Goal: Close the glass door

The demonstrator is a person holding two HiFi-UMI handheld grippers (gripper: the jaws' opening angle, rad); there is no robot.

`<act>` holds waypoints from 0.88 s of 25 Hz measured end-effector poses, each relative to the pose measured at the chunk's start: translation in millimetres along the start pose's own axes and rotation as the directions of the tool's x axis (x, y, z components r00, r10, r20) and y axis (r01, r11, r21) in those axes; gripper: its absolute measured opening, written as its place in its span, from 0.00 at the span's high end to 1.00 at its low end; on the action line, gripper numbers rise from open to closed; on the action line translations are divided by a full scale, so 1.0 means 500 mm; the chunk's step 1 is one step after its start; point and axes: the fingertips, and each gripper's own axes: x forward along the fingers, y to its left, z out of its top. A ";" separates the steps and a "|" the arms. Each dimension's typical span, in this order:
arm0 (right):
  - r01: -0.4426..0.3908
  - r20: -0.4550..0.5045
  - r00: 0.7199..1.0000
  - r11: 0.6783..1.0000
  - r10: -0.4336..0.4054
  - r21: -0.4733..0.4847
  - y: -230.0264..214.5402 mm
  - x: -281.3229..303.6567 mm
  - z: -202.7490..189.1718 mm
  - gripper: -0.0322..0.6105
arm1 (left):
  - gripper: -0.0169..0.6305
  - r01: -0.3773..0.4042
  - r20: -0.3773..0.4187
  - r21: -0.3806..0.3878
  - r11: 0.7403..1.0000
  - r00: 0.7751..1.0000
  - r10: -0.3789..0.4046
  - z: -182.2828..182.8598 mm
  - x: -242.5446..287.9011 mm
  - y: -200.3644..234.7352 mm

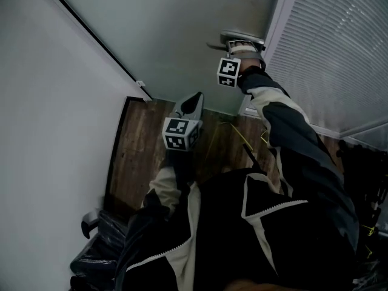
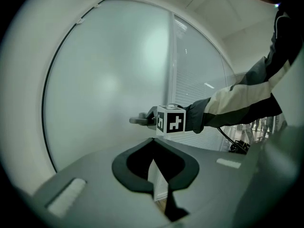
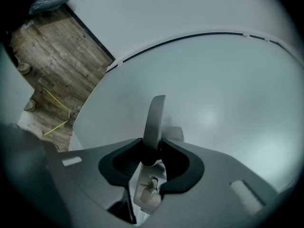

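Nearest the head camera, the person's left sleeve (image 1: 162,190) is bent close against the jacket. It carries the left tool (image 1: 194,102) low over the wooden floor (image 1: 136,162). The tool lies almost level, with its tip aimed at the foot of the glass door (image 1: 176,35). Its jaws are pressed together with nothing between them.

Further out, the right sleeve (image 1: 291,132) stretches nearly straight, up and forward, to the right tool (image 3: 152,151). The hand is largely hidden behind the tool's marker cube (image 1: 228,71).

The right tool's jaws pinch the handle (image 3: 156,113), a flat grey lever that runs out between the two pads. The handle sits on the frosted pane, at the door's edge beside the blinds (image 1: 333,47). The left tool is well apart from it, lower and to the left.

Below the pinch, a pale lock plate (image 3: 149,189) with a small knob is partly covered by the jaws. The frosted glass hides whatever lies behind it. The door's top is cut off in the head view, and whether its edge meets the frame cannot be made out. A yellow cable (image 1: 239,135) lies on the floor near the door's foot.
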 end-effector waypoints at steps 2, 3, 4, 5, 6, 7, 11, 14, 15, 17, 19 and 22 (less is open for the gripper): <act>0.001 -0.004 1.000 1.000 -0.001 -0.006 -0.011 0.017 -0.008 0.76 | 0.96 -0.020 -0.009 -0.011 1.000 1.000 0.020 0.000 -0.006 0.009; 0.004 -0.004 1.000 1.000 -0.004 -0.003 -0.017 0.024 -0.011 0.76 | 0.96 -0.029 -0.012 -0.015 0.999 1.000 0.028 -0.003 -0.008 0.014; 0.007 -0.004 1.000 1.000 -0.007 0.001 -0.021 0.032 -0.015 0.76 | 0.96 -0.036 -0.015 -0.019 0.999 0.999 0.036 -0.008 -0.009 0.017; 0.008 -0.004 1.000 1.000 -0.008 0.003 -0.024 0.039 -0.020 0.76 | 0.96 -0.043 -0.019 -0.023 0.999 0.999 0.043 -0.012 -0.009 0.020; 0.009 -0.006 1.000 1.000 -0.009 0.003 -0.027 0.047 -0.024 0.76 | 0.96 -0.050 -0.024 -0.028 0.998 0.998 0.049 -0.014 -0.009 0.022; 0.009 -0.007 1.000 1.000 -0.009 0.000 -0.029 0.055 -0.027 0.76 | 0.96 -0.057 -0.027 -0.031 0.998 0.998 0.056 -0.017 -0.009 0.026; 0.011 -0.009 1.000 1.000 -0.011 -0.006 -0.041 0.070 -0.029 0.76 | 0.96 -0.078 -0.034 -0.036 0.996 0.996 0.077 -0.034 -0.018 0.040; 0.010 -0.011 1.000 1.000 -0.010 -0.009 -0.043 0.074 -0.036 0.76 | 0.96 -0.090 -0.035 -0.042 0.995 0.995 0.088 -0.035 -0.024 0.042; 0.012 -0.010 1.000 1.000 -0.012 -0.012 -0.043 0.076 -0.037 0.75 | 0.96 -0.094 -0.032 -0.043 0.995 0.995 0.093 -0.034 -0.023 0.045; 0.019 -0.005 1.000 1.000 -0.019 -0.013 -0.045 0.080 -0.034 0.76 | 0.96 -0.101 -0.023 -0.044 0.994 0.995 0.101 -0.031 -0.022 0.053; 0.017 -0.005 1.000 1.000 -0.017 -0.011 -0.046 0.082 -0.032 0.76 | 0.96 -0.103 -0.020 -0.043 0.994 0.995 0.103 -0.030 -0.022 0.057; 0.015 -0.005 1.000 1.000 -0.015 -0.008 -0.045 0.082 -0.033 0.76 | 0.96 -0.107 -0.024 -0.043 0.993 0.994 0.106 -0.031 -0.025 0.056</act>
